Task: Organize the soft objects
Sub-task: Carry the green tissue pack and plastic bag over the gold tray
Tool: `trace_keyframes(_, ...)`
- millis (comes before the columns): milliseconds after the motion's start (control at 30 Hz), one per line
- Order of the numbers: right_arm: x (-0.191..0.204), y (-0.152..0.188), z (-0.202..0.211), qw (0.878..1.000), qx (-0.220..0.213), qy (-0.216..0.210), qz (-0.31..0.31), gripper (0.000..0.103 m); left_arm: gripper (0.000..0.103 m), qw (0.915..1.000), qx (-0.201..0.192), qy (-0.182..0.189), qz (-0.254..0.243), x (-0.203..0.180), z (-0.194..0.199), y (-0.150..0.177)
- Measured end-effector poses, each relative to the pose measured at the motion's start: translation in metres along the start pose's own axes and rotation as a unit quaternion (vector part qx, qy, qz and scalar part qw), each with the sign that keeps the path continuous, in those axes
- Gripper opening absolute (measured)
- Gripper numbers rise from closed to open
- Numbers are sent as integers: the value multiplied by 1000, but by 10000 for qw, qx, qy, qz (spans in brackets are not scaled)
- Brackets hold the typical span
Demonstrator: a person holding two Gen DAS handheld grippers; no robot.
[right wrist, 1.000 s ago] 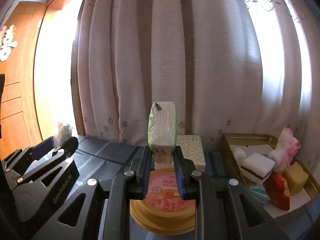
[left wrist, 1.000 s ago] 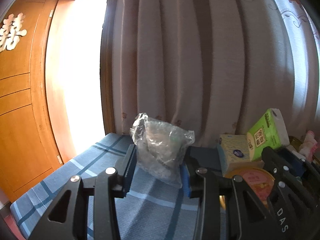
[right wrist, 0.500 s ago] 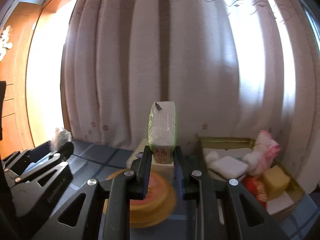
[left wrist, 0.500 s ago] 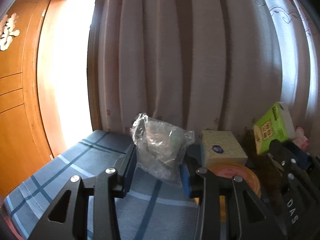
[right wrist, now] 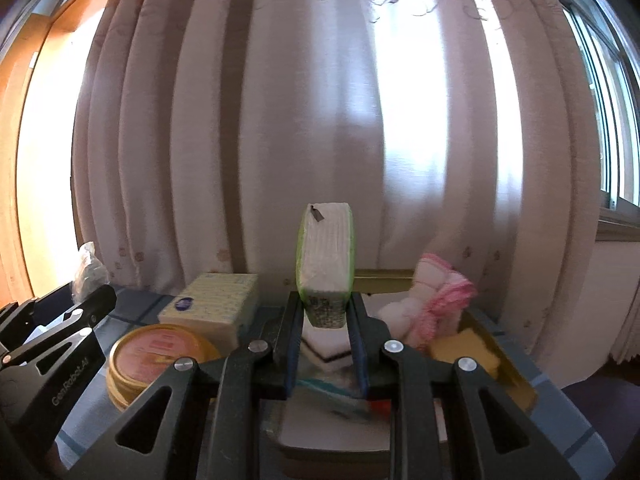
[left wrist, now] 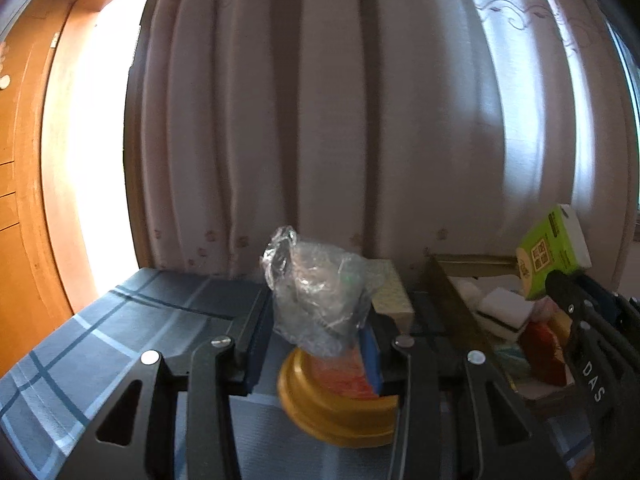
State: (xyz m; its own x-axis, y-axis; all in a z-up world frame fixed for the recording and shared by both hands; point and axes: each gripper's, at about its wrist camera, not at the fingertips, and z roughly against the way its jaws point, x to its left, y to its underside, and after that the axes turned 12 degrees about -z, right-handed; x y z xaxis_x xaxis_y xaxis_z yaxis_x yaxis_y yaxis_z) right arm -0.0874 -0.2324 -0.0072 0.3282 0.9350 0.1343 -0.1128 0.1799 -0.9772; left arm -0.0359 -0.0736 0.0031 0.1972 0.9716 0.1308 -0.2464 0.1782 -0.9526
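Both jaws narrow on bag [left wrist: 320, 300], tissue pack [right wrist: 326, 264]

Both tongs nearer the tray [right wrist: 516, 376]

Daylight came from behind the pale, pleated fabric curtain [right wrist: 360, 140], which glowed nearly white at its middle in the right wrist view and fell into grey vertical shadows along its folds. In the left wrist view a blown-out strip of glare [left wrist: 92, 168] beside the orange wooden panel [left wrist: 20, 240] held no detail. The foreground was dim: both black claws read as dark silhouettes. Fisheye distortion bowed the curtain folds outward and blackened the corners. The round yellow tin [left wrist: 336, 400] was smeared by motion blur, and the crumpled clear plastic bag [left wrist: 320, 300] looked soft.
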Motion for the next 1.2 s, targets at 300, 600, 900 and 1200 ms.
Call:
trace_keyframes(300,-31,-5,-2,9997,32,215,-63,24,39,9993,-85,328,-152,-32,3,-8)
trace_keyframes(600,-58,-9,-2,9991,58,420,-29,24,39,9968,-208,710,-309,-61,5,-14)
trace_keyframes(900,-73,-14,-8,9986,138,505,-72,24,39,9914,-416,1079,-620,-101,1,-25)
trace_keyframes(1200,-82,-29,-28,9975,318,588,211,24,39,9851,-270,1532,-738,-133,-12,-50)
